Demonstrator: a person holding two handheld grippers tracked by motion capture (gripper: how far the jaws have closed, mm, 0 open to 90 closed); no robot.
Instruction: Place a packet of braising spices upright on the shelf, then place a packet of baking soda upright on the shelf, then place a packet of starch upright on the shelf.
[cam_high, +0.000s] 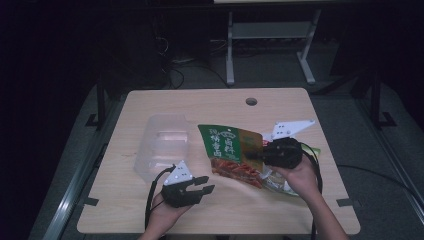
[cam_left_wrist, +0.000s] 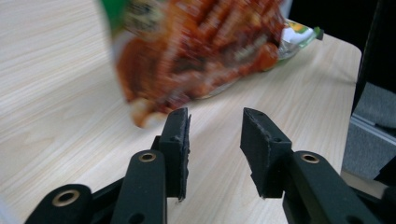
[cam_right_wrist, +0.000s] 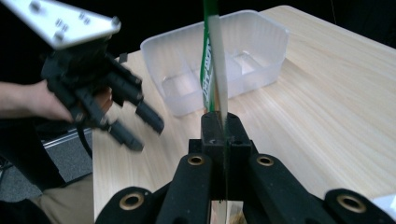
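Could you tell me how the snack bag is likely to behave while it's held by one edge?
The bag, pinched edge-on by the right gripper, looks thin and probably floppy. Its glossy film may slip. It seems light, since one grip lifts it.

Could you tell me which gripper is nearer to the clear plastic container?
Left. The left gripper sits open just in front of the clear plastic container; the right gripper, clamping the snack bag, is farther off to its right.

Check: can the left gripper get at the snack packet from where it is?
Probably yes. The left gripper has its jaws open and aimed at the snack packet, held up by the right gripper; bare table lies between.
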